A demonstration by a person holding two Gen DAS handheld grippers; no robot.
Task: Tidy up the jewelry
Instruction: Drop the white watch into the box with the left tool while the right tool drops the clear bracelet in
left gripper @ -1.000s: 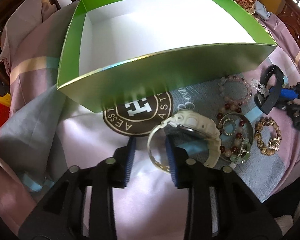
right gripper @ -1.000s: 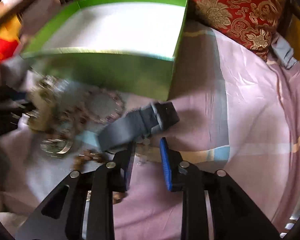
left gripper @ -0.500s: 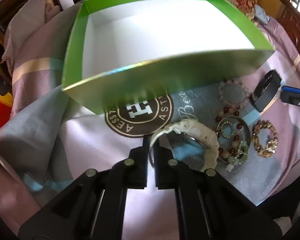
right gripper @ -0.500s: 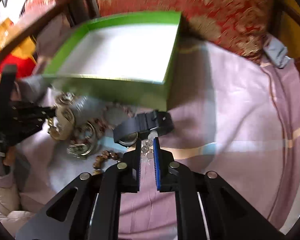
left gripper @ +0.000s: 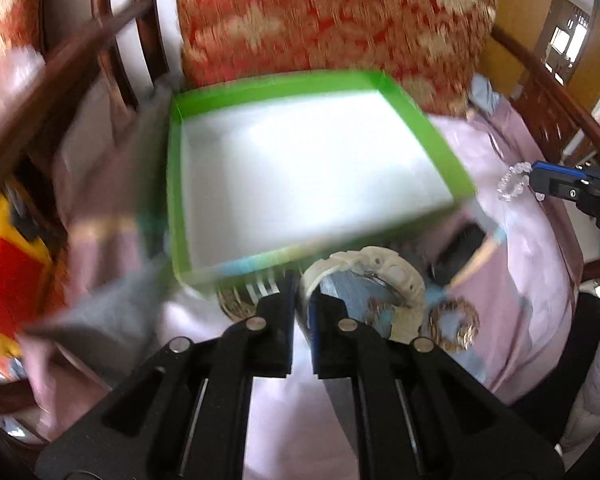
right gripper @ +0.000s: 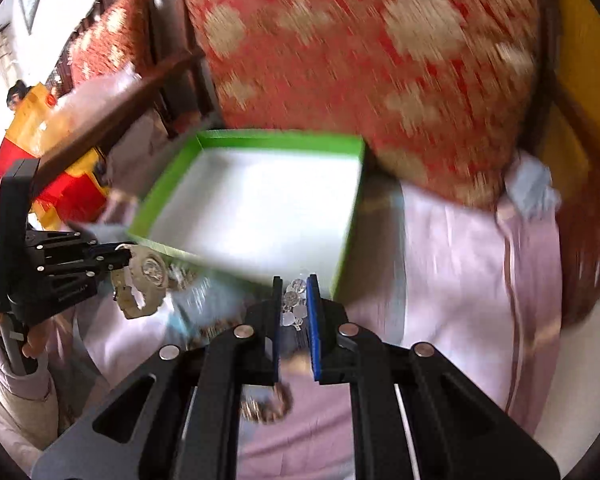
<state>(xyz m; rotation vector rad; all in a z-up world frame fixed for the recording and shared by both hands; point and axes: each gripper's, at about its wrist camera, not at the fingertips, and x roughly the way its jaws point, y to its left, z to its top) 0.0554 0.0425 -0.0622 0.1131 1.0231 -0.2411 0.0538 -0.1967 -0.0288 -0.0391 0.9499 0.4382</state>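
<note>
Left gripper (left gripper: 305, 305) pinches the cream plastic watch's (left gripper: 374, 270) strap; right gripper (right gripper: 294, 305) clamps a clear bead bracelet (right gripper: 293, 304). Both hang near the empty green cardboard box (left gripper: 180, 216); thin grips could slip.

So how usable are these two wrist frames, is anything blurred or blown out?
Left wrist view: heavy motion blur on the green box and cushion, box floor glared white; the left gripper and cream watch stay fairly sharp. Right wrist view: the same smear on the background, but the right gripper and clear bead bracelet read clearly. Fisheye bends both edges.
</note>
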